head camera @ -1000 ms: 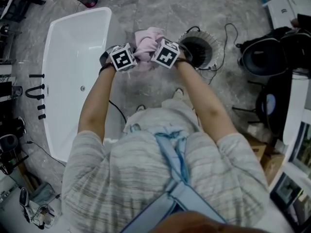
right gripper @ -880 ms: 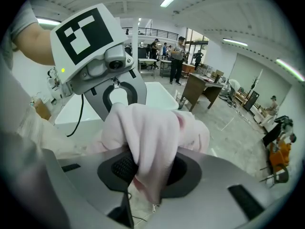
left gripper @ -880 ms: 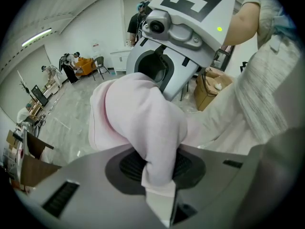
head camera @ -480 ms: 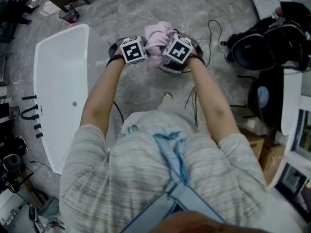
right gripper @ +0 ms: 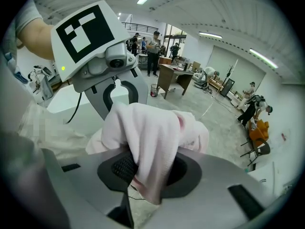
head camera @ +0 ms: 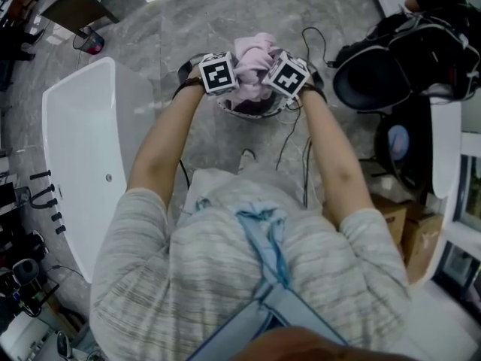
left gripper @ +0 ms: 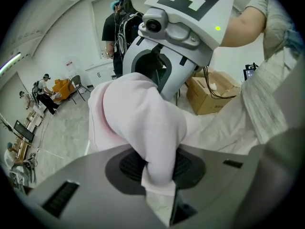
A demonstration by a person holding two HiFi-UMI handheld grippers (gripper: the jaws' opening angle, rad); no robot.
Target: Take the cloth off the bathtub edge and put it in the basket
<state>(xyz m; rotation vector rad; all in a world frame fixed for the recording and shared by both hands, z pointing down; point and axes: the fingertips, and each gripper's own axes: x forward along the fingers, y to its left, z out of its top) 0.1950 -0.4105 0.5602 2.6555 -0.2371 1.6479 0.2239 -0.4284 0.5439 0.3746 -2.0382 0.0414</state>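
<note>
We have the cloth [head camera: 254, 51] bunched up between both grippers, well clear of the bathtub [head camera: 83, 141] and right over the basket [head camera: 279, 108]. The left gripper [left gripper: 159, 168] has its jaws pinched on 1 thick fold, and the right gripper [right gripper: 147, 168] is clamped on another, so the pink bundle hangs between the 2. We judge it light and soft, like towelling. It will sag and drape rather than keep any shape, and nothing about it looks fragile or slippery. The ribbed pads should bite into the pile well. A gathered fold, as we hold here, seems the best place to grip, since a thin single edge could slide out under a pull. Being limp, the cloth may trail a loose end over the basket rim or cling to a pad on release, so we would want it low inside the basket before letting go.
</note>
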